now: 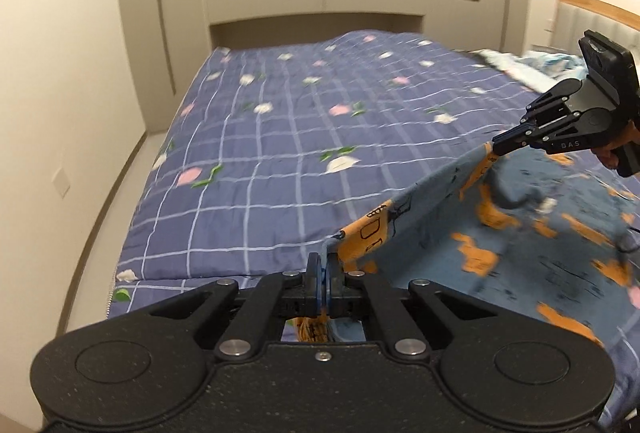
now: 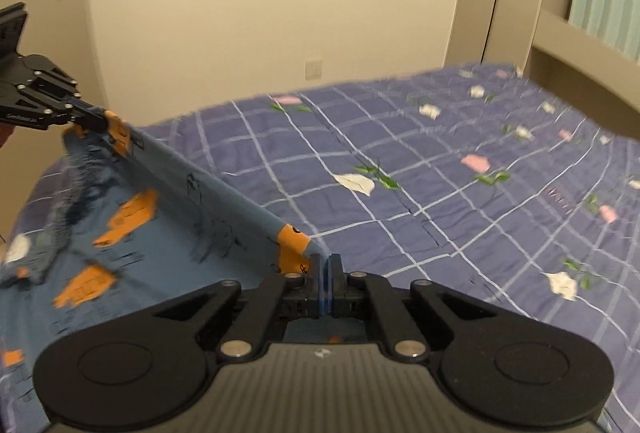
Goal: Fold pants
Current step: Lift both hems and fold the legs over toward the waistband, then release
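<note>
1. Pants (image 1: 500, 245), blue with orange prints, hang lifted over the bed (image 1: 280, 137), lower right of our left view.
2. Our left gripper (image 1: 325, 265) and right gripper (image 2: 325, 265) each pinch a corner of one edge.
3. We hold that edge taut, likely so the fold lands straight.

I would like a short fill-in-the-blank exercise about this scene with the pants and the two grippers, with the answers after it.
1. The left gripper is shut on one corner of the pants, and the right gripper is shut on the ____ corner.
2. The edge of the pants between the two grippers is pulled ____.
3. The pants hang over a bed cover printed with a grid and ____.
4. Behind the bed hangs a pale green ____.

Missing words: other; straight; flowers; curtain
</note>
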`<state>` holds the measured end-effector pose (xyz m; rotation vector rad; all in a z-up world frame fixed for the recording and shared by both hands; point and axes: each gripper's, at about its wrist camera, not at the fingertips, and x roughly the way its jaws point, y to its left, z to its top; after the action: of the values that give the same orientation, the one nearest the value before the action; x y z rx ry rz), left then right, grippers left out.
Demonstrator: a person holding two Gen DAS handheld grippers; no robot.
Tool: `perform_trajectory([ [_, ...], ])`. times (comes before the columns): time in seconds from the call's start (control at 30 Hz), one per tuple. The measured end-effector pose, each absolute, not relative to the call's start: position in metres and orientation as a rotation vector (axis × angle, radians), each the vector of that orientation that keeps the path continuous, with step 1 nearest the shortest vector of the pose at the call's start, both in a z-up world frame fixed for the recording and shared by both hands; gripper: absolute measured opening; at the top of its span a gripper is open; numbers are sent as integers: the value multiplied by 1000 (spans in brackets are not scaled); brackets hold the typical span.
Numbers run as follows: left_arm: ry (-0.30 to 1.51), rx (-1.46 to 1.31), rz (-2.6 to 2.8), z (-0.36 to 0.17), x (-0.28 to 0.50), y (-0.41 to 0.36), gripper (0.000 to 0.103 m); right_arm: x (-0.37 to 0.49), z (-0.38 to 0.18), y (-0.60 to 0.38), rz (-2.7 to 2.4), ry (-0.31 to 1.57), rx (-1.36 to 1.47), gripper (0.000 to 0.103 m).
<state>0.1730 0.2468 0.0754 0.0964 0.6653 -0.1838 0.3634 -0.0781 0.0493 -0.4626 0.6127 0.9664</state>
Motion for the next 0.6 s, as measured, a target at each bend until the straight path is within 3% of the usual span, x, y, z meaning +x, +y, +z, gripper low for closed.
perform_trajectory([
  [0.2,618,176,-268,86,118,216,1,288,66,-117,950,561,-459,2],
  [0.6,734,167,-374,33,47,175,1,193,14,-173,916,679,-402,1],
])
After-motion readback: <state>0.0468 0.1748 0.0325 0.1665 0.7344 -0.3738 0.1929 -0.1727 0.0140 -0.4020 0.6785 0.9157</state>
